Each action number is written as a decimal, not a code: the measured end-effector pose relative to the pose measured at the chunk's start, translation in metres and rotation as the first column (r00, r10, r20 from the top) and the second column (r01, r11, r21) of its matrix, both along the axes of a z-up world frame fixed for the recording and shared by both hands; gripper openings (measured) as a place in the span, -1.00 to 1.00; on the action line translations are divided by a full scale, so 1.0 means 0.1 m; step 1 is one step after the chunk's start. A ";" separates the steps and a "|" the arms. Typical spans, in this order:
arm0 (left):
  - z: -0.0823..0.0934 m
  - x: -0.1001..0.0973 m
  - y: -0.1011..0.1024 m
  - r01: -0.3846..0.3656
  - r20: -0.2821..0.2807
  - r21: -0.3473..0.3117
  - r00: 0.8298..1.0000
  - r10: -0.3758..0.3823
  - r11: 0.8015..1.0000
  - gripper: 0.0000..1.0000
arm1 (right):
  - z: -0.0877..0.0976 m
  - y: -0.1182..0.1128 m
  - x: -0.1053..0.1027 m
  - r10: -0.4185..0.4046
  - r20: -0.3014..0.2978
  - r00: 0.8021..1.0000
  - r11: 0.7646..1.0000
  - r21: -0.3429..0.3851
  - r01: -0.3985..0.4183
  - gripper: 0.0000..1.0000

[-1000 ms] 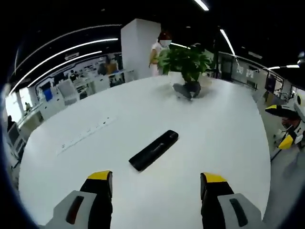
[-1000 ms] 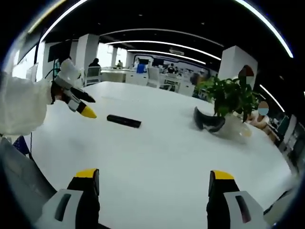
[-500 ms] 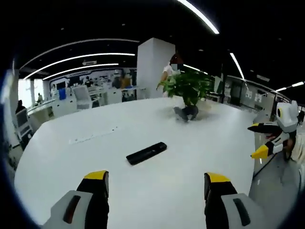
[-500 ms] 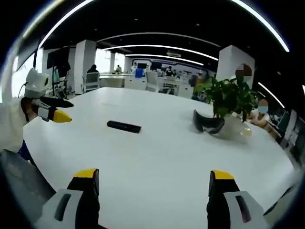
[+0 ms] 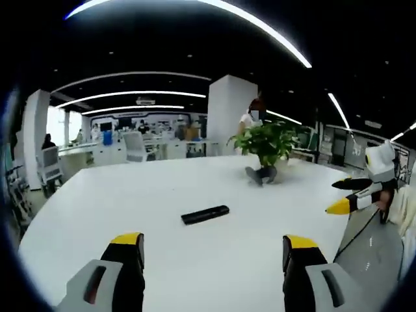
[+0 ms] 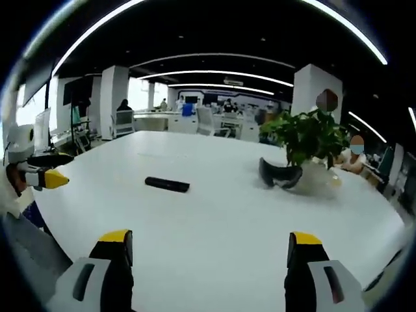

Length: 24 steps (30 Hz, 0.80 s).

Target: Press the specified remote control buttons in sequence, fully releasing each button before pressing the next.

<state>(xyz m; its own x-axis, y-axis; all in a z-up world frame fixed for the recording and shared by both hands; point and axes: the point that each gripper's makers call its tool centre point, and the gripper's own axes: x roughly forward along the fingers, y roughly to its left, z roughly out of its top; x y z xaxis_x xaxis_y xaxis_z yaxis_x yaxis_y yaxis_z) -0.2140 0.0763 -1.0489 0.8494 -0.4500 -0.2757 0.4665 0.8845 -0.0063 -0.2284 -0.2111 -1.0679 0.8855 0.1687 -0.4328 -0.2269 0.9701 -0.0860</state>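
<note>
Here, my left gripper point(image 5: 208, 260) hangs with jaws wide apart, nothing between them, and my right gripper point(image 6: 207, 260) is spread just the same, both above the near edge of the white table point(image 5: 97, 214). Farther out lies the remote control point(image 5: 205, 214), a slim black bar flat on the tabletop, well apart from both claws, its long axis running crosswise to my jaws. Beyond it stands a potted plant point(image 6: 309, 140).

white table point(image 5: 162, 247) | potted plant point(image 5: 268, 144) | dark headset point(image 6: 279, 175) beside plant
</note>
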 end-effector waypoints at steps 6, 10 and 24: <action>-0.10 -0.11 0.20 -0.116 0.002 0.044 0.993 0.116 0.992 0.85 | -0.01 -0.02 0.01 -0.025 0.002 1.000 0.999 0.027 0.025 0.98; -0.05 -0.15 0.22 -0.153 -0.014 -0.004 0.988 0.153 0.988 0.84 | -0.03 0.00 0.02 -0.016 -0.006 1.000 0.999 0.028 0.016 0.98; 0.14 -0.15 0.31 -0.220 0.141 -0.024 0.965 0.221 0.975 1.00 | -0.09 0.03 0.01 0.006 -0.017 1.000 1.000 -0.030 -0.006 0.95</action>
<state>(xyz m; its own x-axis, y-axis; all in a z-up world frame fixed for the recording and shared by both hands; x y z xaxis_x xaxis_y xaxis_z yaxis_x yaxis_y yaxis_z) -0.2287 0.1075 -1.0346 0.9579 -0.2490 -0.1427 0.2567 0.9657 0.0380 -0.2271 -0.2080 -1.0769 0.8770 0.1610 -0.4528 -0.2344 0.9658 -0.1107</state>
